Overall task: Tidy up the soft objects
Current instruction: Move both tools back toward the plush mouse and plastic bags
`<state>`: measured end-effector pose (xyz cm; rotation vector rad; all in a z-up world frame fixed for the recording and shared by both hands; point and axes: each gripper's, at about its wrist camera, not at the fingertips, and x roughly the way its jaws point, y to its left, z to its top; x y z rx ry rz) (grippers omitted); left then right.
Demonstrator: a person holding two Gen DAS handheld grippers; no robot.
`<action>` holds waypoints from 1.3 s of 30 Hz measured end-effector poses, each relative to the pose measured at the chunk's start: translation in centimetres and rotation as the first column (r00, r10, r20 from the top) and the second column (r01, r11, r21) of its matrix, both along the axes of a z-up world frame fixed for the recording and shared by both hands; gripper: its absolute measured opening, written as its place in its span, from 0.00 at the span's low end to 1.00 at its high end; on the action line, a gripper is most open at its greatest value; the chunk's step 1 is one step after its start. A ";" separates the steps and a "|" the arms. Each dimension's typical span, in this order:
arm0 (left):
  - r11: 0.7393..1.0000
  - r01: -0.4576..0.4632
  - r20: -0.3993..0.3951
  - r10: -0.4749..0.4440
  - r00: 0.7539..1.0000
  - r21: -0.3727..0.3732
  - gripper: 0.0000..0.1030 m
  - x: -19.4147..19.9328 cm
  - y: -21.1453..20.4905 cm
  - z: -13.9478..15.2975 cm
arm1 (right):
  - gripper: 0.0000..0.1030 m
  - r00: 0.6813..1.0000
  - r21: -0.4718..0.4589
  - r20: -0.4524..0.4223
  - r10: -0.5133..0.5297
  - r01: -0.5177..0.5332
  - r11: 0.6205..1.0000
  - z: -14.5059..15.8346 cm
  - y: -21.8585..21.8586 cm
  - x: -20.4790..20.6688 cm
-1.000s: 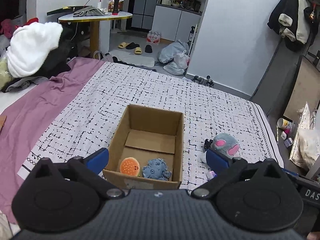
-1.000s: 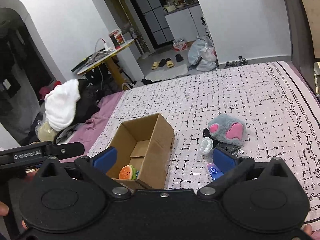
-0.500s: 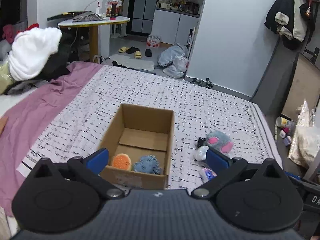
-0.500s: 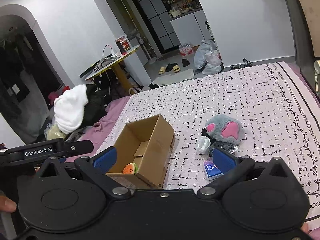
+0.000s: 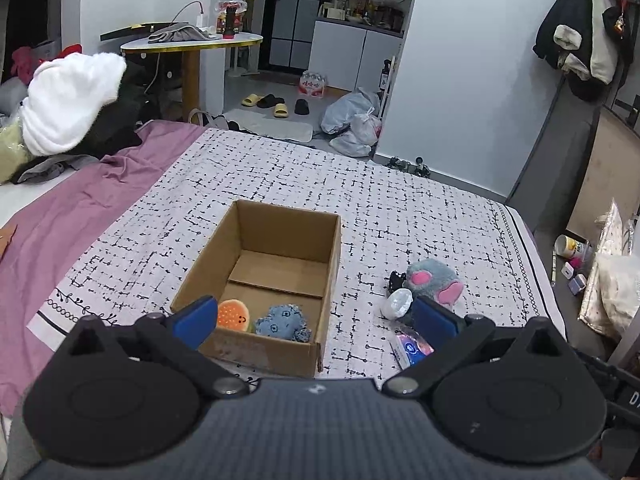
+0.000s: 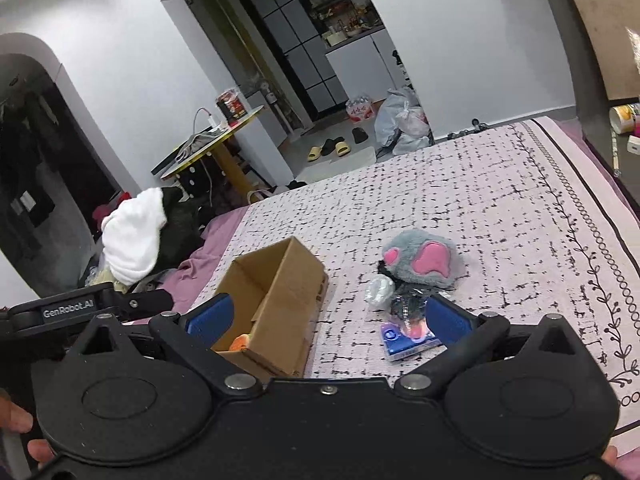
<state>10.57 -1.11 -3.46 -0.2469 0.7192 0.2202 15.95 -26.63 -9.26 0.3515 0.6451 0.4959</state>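
An open cardboard box (image 5: pixel 280 240) (image 6: pixel 296 280) sits on the white patterned bedspread. Inside, at its near end, lie an orange round plush (image 5: pixel 233 314) (image 6: pixel 241 341) and a blue plush (image 5: pixel 282 322). To the box's right lie a grey plush paw with pink pads (image 5: pixel 434 282) (image 6: pixel 422 264), a white crumpled item (image 5: pixel 396 303) (image 6: pixel 378 291), a dark wrapped item (image 6: pixel 408 304) and a blue tissue pack (image 5: pixel 412 348) (image 6: pixel 402 340). My left gripper (image 5: pixel 316 318) is open and empty, above the box's near edge. My right gripper (image 6: pixel 326 320) is open and empty, between box and paw.
A purple sheet (image 5: pixel 80 208) covers the bed's left side, with a pile of white and dark clothes (image 5: pixel 68 100) behind it. A yellow-edged round table (image 5: pixel 192 42) stands beyond. Bags and slippers lie on the floor (image 5: pixel 352 120). Small items sit right of the bed (image 5: pixel 576 256).
Both grippers have drawn back and risen a little, so the box and toys look smaller and farther. The objects on the bed have not moved. Both grippers stay open.
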 end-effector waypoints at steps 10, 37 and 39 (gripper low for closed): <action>0.998 0.053 -0.045 -0.054 0.998 -0.015 0.99 2.1 -2.5 -1.9 | 0.99 0.998 0.009 -0.064 -0.022 0.023 1.000 -3.2 -1.4 1.8; 0.976 0.163 -0.151 -0.184 0.971 -0.143 0.61 10.4 -6.6 -8.3 | 0.75 0.961 0.043 -0.277 -0.009 0.022 0.999 -10.1 -2.6 7.9; 0.975 0.158 -0.166 -0.183 0.969 -0.154 0.61 11.0 -6.7 -9.0 | 0.74 0.956 0.045 -0.292 -0.015 0.029 0.999 -10.6 -2.9 8.4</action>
